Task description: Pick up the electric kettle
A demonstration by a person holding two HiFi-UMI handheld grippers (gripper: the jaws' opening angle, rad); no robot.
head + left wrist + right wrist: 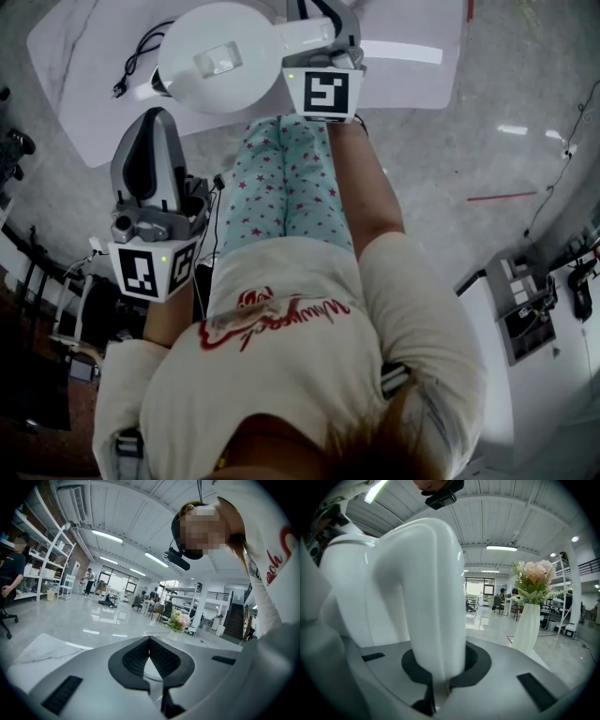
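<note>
Right gripper view: right hand-held gripper point(440, 665) grips the electric kettle point(419, 592) by its handle.

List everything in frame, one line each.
electric kettle: 1, white, above the table's near edge, handle clamped in the right gripper
power cord: 1, black, on the table left of the kettle
vase: 1, white ribbed, right of the kettle in the right gripper view
flowers: 1 bunch, pink and white, in the vase
table: 1, white marble-look, ahead of the person
right gripper: 1, grey, shut on the kettle handle
left gripper: 1, grey, jaws together, empty, off the table
</note>
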